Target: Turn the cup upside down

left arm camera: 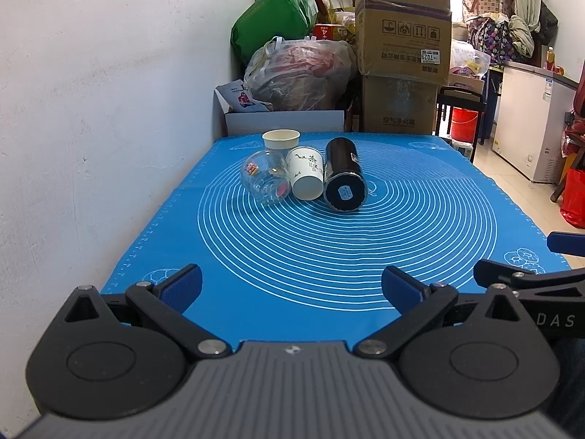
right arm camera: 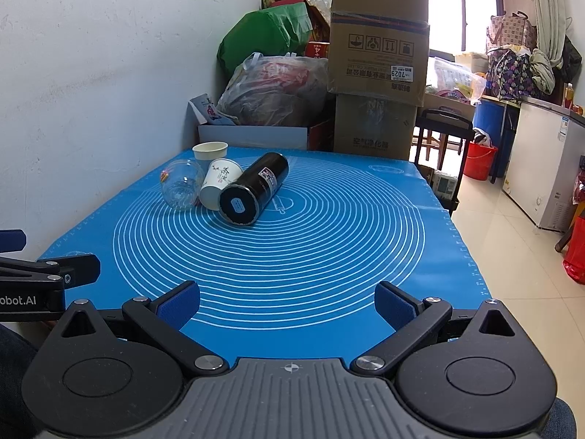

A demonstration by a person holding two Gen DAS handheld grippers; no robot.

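Several cups sit at the far left of the blue mat (left arm camera: 329, 256). A plain paper cup (left arm camera: 280, 141) stands upright at the back. A clear glass cup (left arm camera: 265, 179) with stickers, a printed paper cup (left arm camera: 306, 177) and a black tumbler (left arm camera: 344, 179) lie on their sides, bases toward me. They also show in the right wrist view: the plain paper cup (right arm camera: 210, 150), the glass cup (right arm camera: 181, 184), the printed cup (right arm camera: 219, 183) and the tumbler (right arm camera: 254, 188). My left gripper (left arm camera: 291, 289) and right gripper (right arm camera: 287, 301) are open and empty over the mat's near edge, far from the cups.
A white wall (left arm camera: 91, 109) runs along the mat's left side. Cardboard boxes (left arm camera: 404, 47) and full bags (left arm camera: 299, 73) are stacked behind the table. Tiled floor, a white freezer (right arm camera: 548, 168) and a red bucket (right arm camera: 480, 161) lie to the right.
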